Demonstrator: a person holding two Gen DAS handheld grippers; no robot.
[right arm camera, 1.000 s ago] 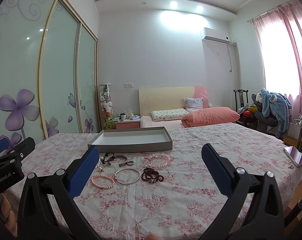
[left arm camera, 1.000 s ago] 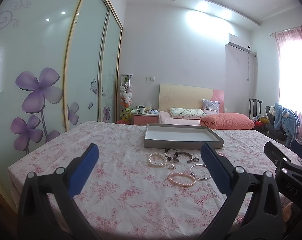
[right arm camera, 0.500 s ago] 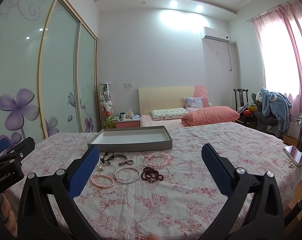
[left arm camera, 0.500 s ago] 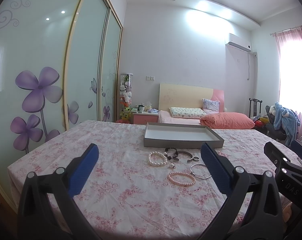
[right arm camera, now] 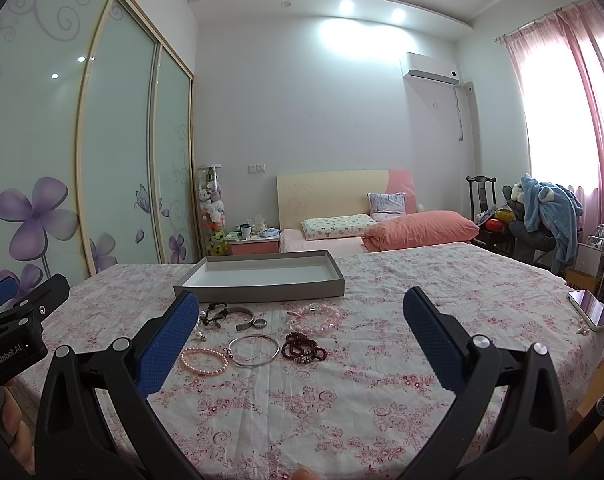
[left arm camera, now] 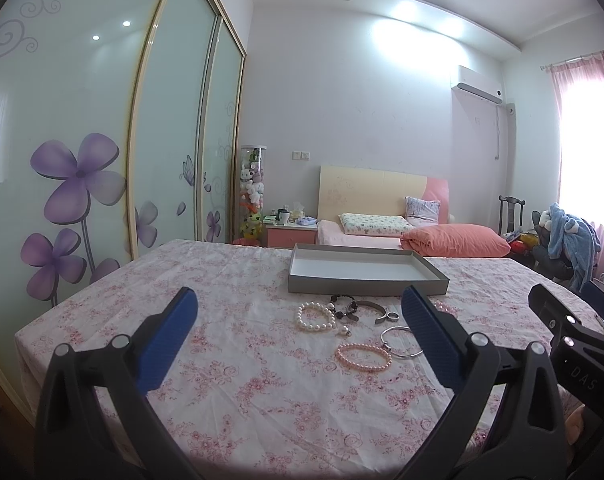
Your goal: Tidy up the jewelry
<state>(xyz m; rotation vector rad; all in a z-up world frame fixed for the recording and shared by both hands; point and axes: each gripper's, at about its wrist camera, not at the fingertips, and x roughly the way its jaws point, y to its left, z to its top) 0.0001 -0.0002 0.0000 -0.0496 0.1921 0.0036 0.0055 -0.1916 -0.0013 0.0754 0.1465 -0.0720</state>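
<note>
Tray (right arm camera: 262,291) long axis sideways, bracelets (right arm camera: 254,350) just before it

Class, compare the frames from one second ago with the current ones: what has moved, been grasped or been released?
Nothing visibly changed. The left gripper and right gripper remain open and empty above the floral tablecloth; the bracelets, such as the pink pearl bracelet, lie in front of the empty grey tray as before.

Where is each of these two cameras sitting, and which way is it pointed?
Left wrist: rides the open left gripper, facing across the floral tablecloth toward the bed; right gripper at its right edge.
Right wrist: rides the open right gripper, same direction; left gripper at its left edge.
Shared: grey tray, pink pearl bracelet.
</note>
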